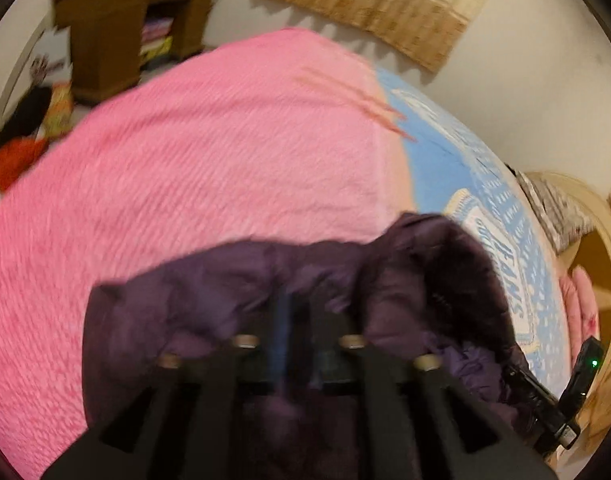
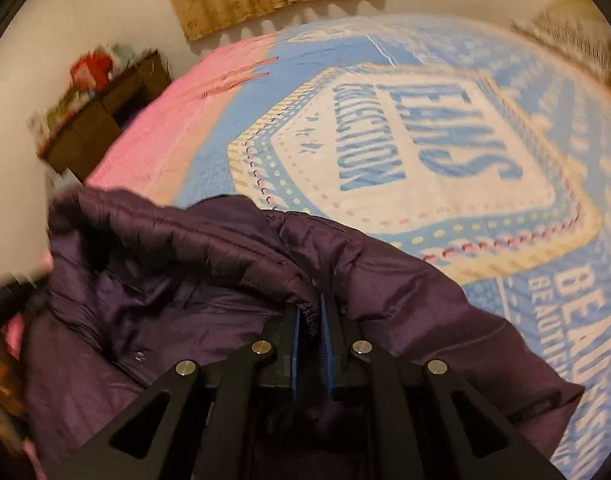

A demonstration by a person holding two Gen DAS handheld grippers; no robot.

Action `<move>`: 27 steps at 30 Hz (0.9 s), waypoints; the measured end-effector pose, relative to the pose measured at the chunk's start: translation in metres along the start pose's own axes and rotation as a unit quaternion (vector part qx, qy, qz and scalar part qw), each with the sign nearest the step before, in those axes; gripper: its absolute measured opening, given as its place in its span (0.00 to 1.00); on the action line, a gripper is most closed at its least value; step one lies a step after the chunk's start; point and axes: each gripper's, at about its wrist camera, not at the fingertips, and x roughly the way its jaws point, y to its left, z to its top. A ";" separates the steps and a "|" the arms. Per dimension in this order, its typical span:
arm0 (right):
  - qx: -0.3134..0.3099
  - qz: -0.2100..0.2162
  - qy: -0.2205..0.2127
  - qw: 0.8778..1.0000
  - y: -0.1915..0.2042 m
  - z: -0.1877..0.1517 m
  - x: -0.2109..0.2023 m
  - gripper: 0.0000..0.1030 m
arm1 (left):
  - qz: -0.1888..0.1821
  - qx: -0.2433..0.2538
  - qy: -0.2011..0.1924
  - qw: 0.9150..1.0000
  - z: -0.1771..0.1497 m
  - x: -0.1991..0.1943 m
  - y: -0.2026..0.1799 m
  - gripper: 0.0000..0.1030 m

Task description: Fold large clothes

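The left hand-held gripper (image 1: 295,312) is black. Its two fingers have blue pads inside. Four black bars spread out from it like a fan, each with a round metal screw. The picture is blurry.

The right hand-held gripper (image 2: 311,314) looks the same: black fingers, blue pads (image 2: 294,344), four black bars with shiny silver screws (image 2: 262,347).
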 end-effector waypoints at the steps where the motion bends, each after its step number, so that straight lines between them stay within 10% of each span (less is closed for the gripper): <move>1: -0.003 -0.006 -0.003 1.000 0.002 -0.001 0.000 0.08 | 0.001 0.017 -0.004 1.000 0.003 -0.001 -0.011 0.66; 2: -0.001 -0.005 -0.007 1.000 0.001 -0.001 0.000 0.08 | 0.003 0.034 -0.010 0.999 0.006 0.000 -0.021 0.86; 6: 0.025 0.030 -0.011 0.999 -0.012 -0.002 0.000 0.08 | 0.020 0.081 -0.003 0.997 0.023 0.031 -0.039 0.88; 7: 0.034 0.042 -0.010 0.999 -0.015 -0.002 0.001 0.08 | 0.019 0.077 0.022 0.997 0.022 0.044 -0.038 0.77; 9: 0.053 0.066 -0.007 0.996 -0.022 -0.002 0.002 0.08 | 0.003 0.065 0.047 0.997 0.020 0.055 -0.037 0.25; 11: 0.069 0.083 -0.003 0.994 -0.028 -0.002 0.004 0.08 | -0.010 0.057 0.023 0.998 0.017 0.040 -0.042 0.12; 15: 0.102 0.109 0.003 0.989 -0.036 -0.002 0.009 0.07 | -0.058 0.026 -0.032 0.998 0.007 -0.014 -0.034 0.09; 19: 0.102 0.107 0.004 0.989 -0.033 -0.001 0.009 0.07 | 0.021 -0.007 -0.009 1.000 -0.021 0.013 -0.003 0.10; 27: 0.088 0.094 0.014 0.992 -0.030 -0.003 0.002 0.15 | 0.047 -0.018 -0.022 0.998 -0.033 0.037 0.001 0.17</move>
